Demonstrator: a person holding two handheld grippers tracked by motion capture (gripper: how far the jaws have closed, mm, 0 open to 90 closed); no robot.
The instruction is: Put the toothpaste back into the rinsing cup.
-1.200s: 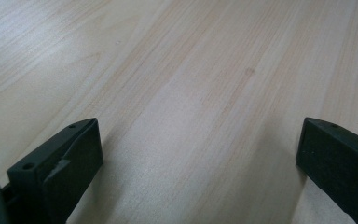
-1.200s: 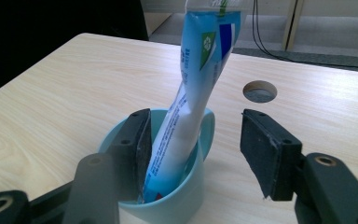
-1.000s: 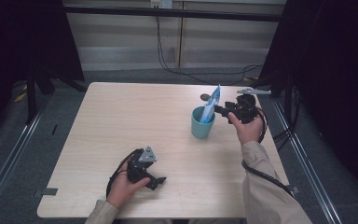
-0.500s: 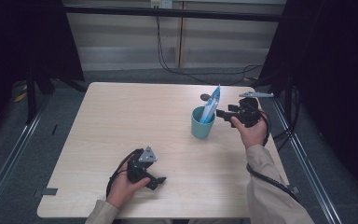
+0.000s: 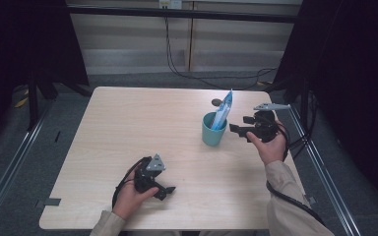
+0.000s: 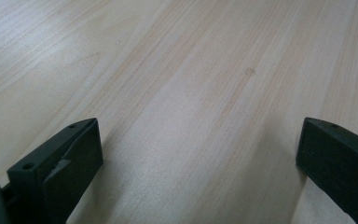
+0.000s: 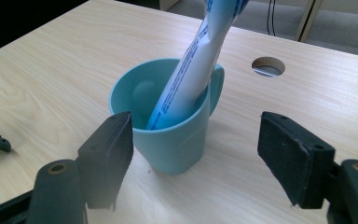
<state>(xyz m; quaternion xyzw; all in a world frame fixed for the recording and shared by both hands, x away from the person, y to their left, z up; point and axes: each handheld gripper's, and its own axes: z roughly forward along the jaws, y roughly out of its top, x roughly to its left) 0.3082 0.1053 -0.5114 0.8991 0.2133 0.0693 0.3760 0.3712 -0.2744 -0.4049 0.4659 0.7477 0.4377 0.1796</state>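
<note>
Only unreadable blue print runs down the white tube (image 7: 193,70) in the teal cup (image 7: 172,135).

The left gripper (image 6: 200,163) hung low over a pale wooden surface (image 6: 191,70), its two black fingers (image 6: 70,158) spread wide apart. Between them lay bare wood grain, with one small dark speck farther off.

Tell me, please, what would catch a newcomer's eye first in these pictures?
First the teal cup right of the table's middle, with a blue-and-white tube leaning out of it. Just right of it the right hand-held gripper has just been opening, with nothing between its jaws. The left hand-held gripper rests open on bare wood near the front edge.
</note>
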